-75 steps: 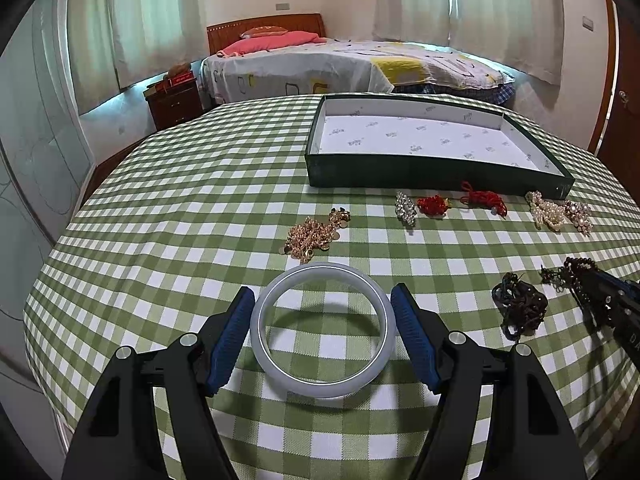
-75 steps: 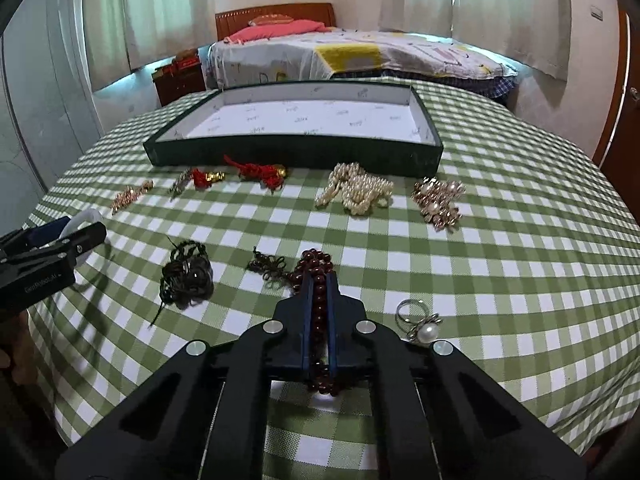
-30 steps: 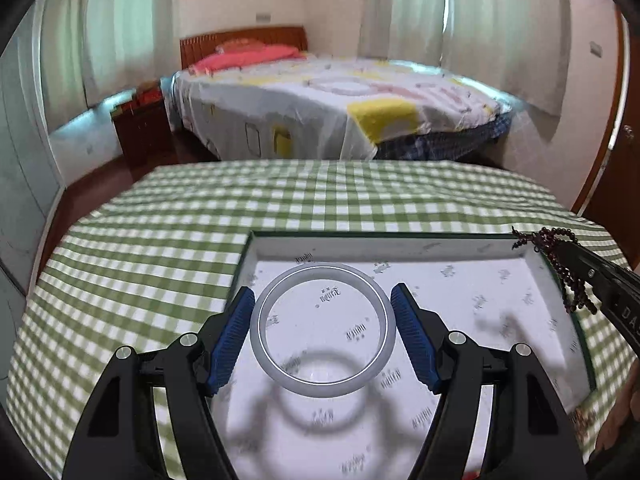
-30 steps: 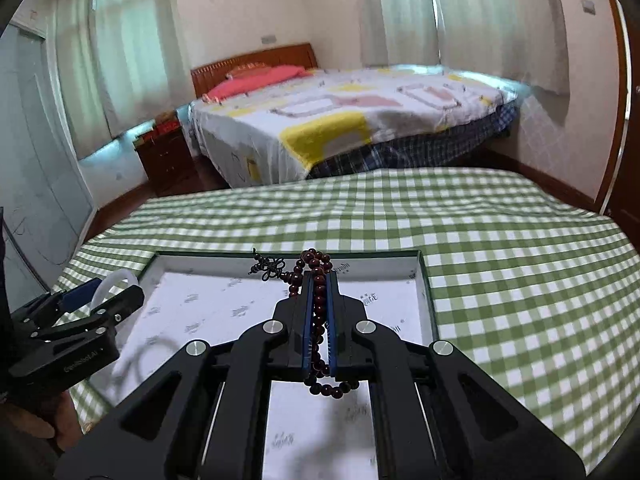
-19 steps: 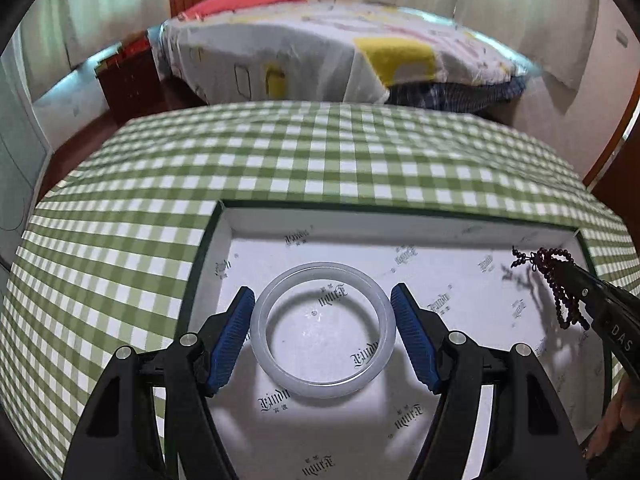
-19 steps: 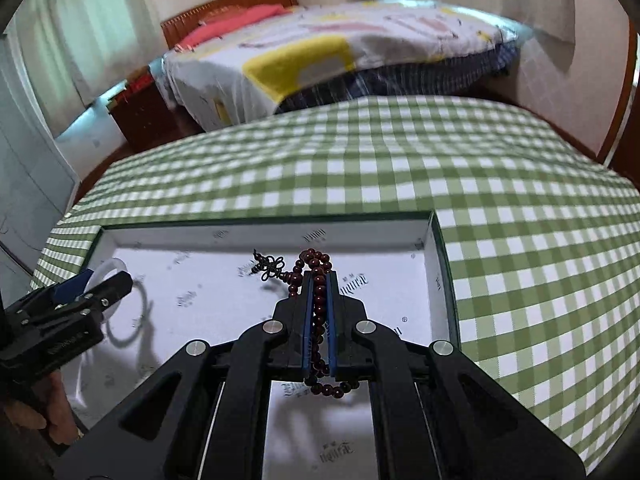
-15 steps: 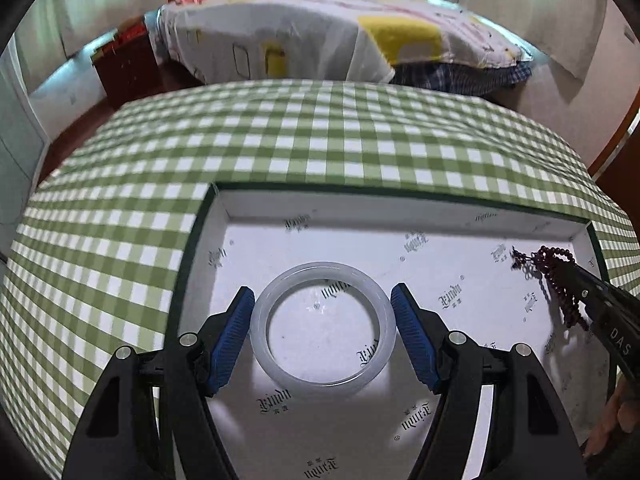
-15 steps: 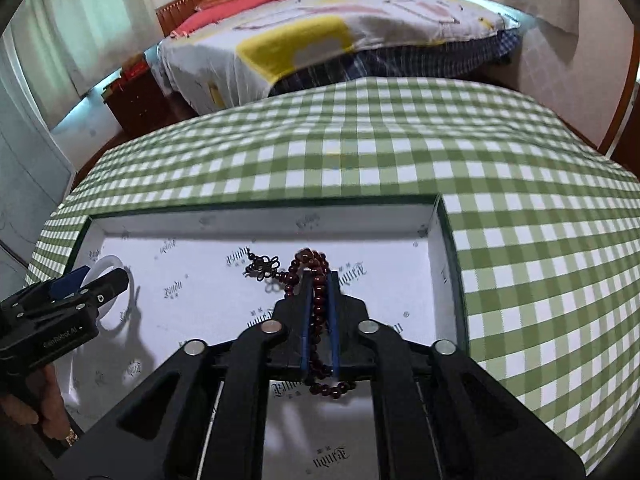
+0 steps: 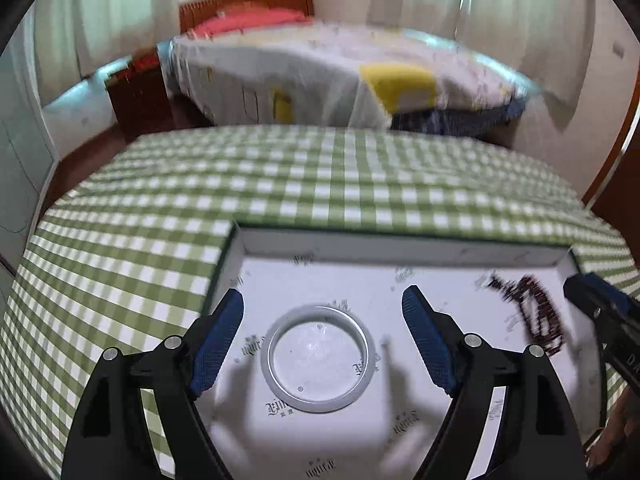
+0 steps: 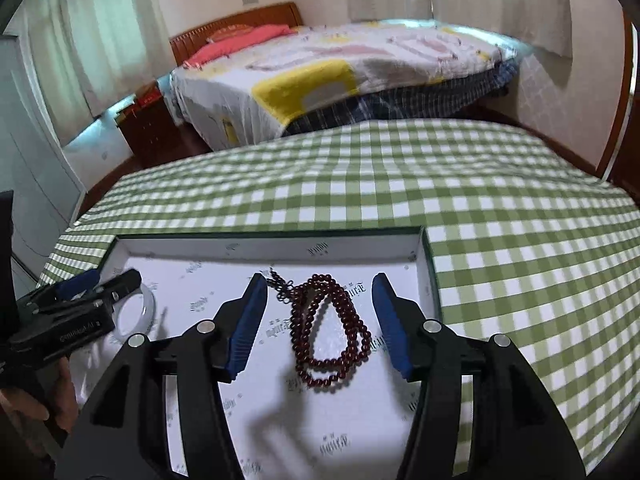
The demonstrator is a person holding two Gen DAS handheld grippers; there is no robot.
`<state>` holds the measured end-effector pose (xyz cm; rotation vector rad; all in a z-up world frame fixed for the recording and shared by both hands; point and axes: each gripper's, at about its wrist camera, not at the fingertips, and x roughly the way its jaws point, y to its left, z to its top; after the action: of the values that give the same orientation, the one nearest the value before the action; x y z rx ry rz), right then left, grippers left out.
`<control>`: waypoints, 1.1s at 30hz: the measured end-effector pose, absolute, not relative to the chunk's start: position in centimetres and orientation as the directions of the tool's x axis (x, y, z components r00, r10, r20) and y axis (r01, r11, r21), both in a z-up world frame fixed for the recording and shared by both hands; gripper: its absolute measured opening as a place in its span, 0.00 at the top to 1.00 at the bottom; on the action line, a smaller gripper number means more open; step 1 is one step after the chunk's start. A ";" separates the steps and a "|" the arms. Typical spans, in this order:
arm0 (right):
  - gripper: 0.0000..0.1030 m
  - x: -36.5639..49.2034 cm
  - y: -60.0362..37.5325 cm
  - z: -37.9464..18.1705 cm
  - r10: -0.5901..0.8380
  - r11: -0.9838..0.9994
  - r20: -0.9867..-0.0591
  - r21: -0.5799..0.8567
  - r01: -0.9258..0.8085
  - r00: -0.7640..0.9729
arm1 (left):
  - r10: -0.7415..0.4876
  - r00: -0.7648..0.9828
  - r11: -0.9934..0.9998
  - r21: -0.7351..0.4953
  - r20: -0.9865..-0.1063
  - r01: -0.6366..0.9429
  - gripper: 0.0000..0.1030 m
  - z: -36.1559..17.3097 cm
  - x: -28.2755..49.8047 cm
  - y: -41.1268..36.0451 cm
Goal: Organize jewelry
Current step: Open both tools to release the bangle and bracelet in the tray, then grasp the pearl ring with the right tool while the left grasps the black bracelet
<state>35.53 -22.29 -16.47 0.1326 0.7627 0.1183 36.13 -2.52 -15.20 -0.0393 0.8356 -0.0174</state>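
Observation:
A pale jade bangle (image 9: 319, 358) lies flat on the white floor of the green-edged box (image 9: 400, 247). My left gripper (image 9: 322, 320) is open above it, blue pads apart on either side, not touching it. A dark red bead bracelet (image 10: 330, 330) lies in the right part of the box (image 10: 280, 246); it also shows blurred in the left wrist view (image 9: 536, 318). My right gripper (image 10: 320, 308) is open above the beads, not touching them. The bangle (image 10: 140, 308) shows partly behind the left gripper at the left of the right wrist view.
The box sits on a round table with a green checked cloth (image 10: 500, 208). Beyond the table are a bed (image 10: 340, 68), a wooden nightstand (image 9: 136, 96) and curtained windows. The right gripper's tip (image 9: 600, 312) is at the right edge of the left wrist view.
Both grippers have opened. The bangle and the bead bracelet were let go and now lie on the box floor. Both cameras have lifted a little.

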 end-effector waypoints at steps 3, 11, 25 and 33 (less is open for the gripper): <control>0.48 33.4 -22.5 -15.4 0.151 0.986 -0.645 0.157 -0.063 0.749 | -0.030 0.732 0.999 -0.038 -0.681 0.007 0.23 -13.6 34.0 -2.5; 0.47 27.9 -22.7 -13.9 0.128 0.990 -0.601 0.122 -0.067 0.789 | -0.026 0.802 0.999 0.014 -0.597 0.042 0.23 -11.1 29.1 -3.5; 0.46 16.0 -23.8 -15.8 0.084 0.994 -0.590 0.106 -0.026 0.803 | -0.070 0.804 0.997 -0.029 -0.591 0.065 0.23 -12.0 18.7 -3.5; 0.46 10.6 -24.2 -18.3 0.067 0.997 -0.598 0.071 -0.030 0.799 | -0.050 0.799 0.999 -0.028 -0.599 0.041 0.22 -14.4 13.8 -3.2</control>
<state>10.59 -24.18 -18.31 0.0592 0.6439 0.0521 13.83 -3.17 -14.36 -0.0142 0.6427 -0.0488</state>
